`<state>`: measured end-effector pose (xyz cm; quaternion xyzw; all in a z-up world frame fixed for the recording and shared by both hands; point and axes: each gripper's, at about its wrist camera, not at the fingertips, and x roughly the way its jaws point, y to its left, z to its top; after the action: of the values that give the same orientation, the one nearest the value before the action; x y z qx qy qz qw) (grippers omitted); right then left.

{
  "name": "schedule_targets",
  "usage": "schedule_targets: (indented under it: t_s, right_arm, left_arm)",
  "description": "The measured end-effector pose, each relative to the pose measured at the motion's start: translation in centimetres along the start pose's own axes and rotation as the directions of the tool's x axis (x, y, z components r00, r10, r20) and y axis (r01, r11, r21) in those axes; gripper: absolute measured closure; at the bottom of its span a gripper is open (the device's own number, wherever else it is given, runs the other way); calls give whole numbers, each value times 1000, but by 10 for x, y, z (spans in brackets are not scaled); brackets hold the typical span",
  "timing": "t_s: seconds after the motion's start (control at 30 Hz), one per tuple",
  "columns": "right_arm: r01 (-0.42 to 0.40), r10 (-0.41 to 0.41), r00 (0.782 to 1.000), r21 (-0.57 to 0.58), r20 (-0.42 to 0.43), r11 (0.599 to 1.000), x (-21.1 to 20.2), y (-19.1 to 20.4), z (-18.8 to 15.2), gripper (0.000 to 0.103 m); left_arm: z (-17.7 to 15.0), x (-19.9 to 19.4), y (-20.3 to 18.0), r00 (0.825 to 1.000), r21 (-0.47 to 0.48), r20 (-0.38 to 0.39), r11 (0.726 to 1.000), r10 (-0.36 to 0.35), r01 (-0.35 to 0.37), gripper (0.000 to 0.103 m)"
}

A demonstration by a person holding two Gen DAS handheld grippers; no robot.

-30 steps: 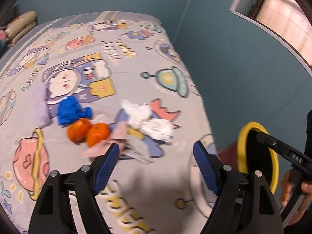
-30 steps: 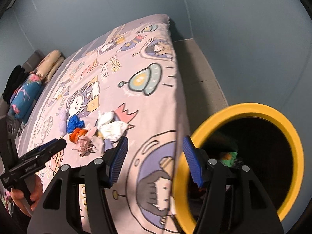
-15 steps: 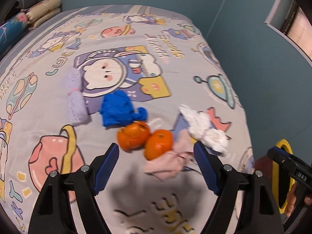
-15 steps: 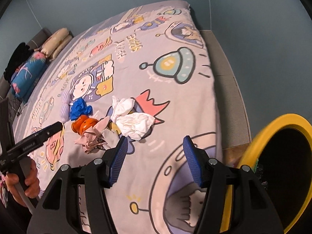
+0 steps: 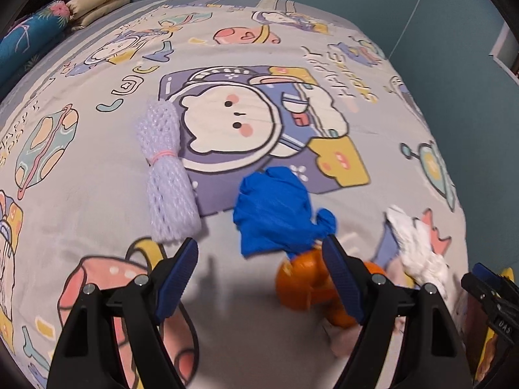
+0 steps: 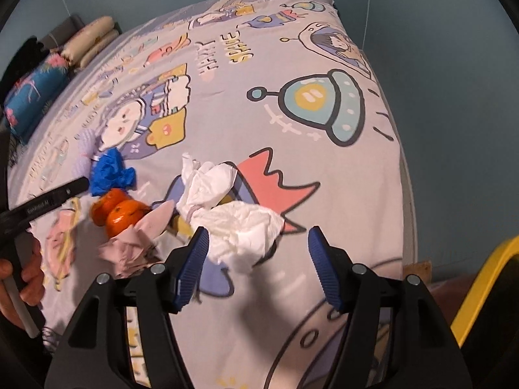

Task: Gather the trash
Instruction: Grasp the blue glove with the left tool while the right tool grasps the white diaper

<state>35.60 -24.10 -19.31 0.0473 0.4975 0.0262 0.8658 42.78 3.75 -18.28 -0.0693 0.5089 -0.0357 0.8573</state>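
Trash lies on a cartoon-print bed sheet (image 5: pixel 97 194). My left gripper (image 5: pixel 261 259) hangs open above the sheet, just below a crumpled blue wrapper (image 5: pixel 275 214) and left of two pieces of orange peel (image 5: pixel 305 285). A lilac foam net (image 5: pixel 168 175) lies up and left of it. My right gripper (image 6: pixel 258 249) is open and its jaws are opening wider, with the near edge of crumpled white tissue (image 6: pixel 240 223) just above the gap, untouched. A pink tissue (image 6: pixel 136 243), the orange peel (image 6: pixel 118 210) and the blue wrapper (image 6: pixel 110 171) lie to its left.
A yellow-rimmed bin (image 6: pixel 483 285) stands off the bed at the right. Pillows (image 5: pixel 94 3) and a blue bolster (image 5: pixel 29 39) lie at the far end. A hand (image 6: pixel 22 275) holds the other gripper at the left edge. Teal walls surround the bed.
Both grippers swung from the bin side over to the bed and came down closer to the trash pile. The bin slid almost out of both views.
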Motion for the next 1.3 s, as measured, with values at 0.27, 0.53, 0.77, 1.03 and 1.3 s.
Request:
schedule_targets:
  t_s: [0.27, 0.53, 0.77, 1.03, 1.3]
  right_arm:
    - [26, -28, 999, -61, -37, 998, 29, 17, 8, 43]
    - [80, -87, 994, -108, -60, 991, 53, 30, 7, 45]
    - [103, -112, 991, -122, -71, 987, 62, 38, 8, 52]
    - [121, -126, 992, -147, -26, 982, 51, 55, 2, 89]
    - [43, -47, 998, -133, -29, 990, 37, 67, -8, 91]
  left_arm:
    - [14, 29, 3, 1000, -19, -19, 1000, 2, -3, 28]
    - [16, 48, -6, 998, 6, -63, 1000, -21, 22, 40]
    - [13, 53, -18, 995, 34, -83, 998, -57, 60, 70]
    - [9, 37, -14, 993, 3, -67, 996, -93, 94, 86]
    - [4, 5, 6, 993, -26, -29, 993, -116, 115, 87]
